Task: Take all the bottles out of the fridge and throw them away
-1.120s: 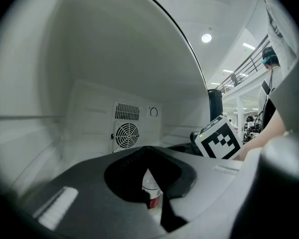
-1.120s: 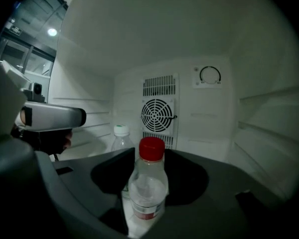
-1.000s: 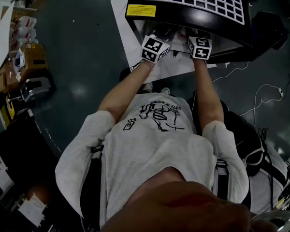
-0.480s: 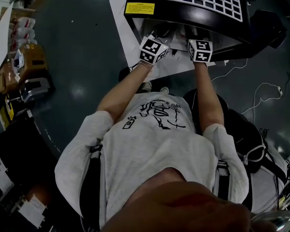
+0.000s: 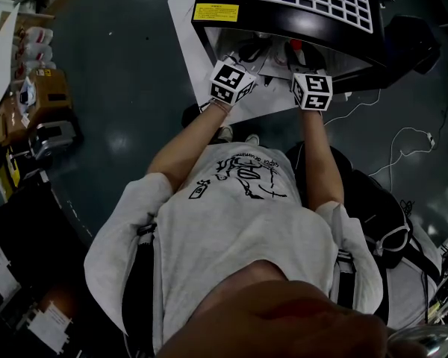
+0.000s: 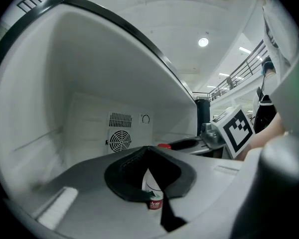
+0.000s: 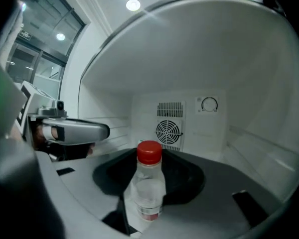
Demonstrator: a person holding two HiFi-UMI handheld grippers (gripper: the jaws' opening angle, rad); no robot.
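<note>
A small black fridge [image 5: 284,10] stands open in front of me, and both grippers are at its mouth. In the right gripper view a clear bottle with a red cap [image 7: 148,185] stands upright between the jaws of my right gripper [image 7: 149,218]. Those jaws have just been closing and now grip it. The cap [image 5: 295,48] also shows in the head view, beyond the right gripper [image 5: 312,90]. My left gripper [image 6: 154,203] is shut on a white bottle with a red label [image 6: 153,195], whose top is hidden behind a jaw. In the head view the left gripper [image 5: 230,83] sits beside the right one.
The fridge's white inside has a round fan grille on its back wall [image 7: 168,131]. A white sheet [image 5: 188,28] lies under the fridge. Cables [image 5: 403,144] run over the floor at right, near a black bag [image 5: 392,215]. Boxes [image 5: 45,103] stand at left.
Both grippers have drawn back out of the fridge opening toward the person. The red cap has come into sight in the head view.
</note>
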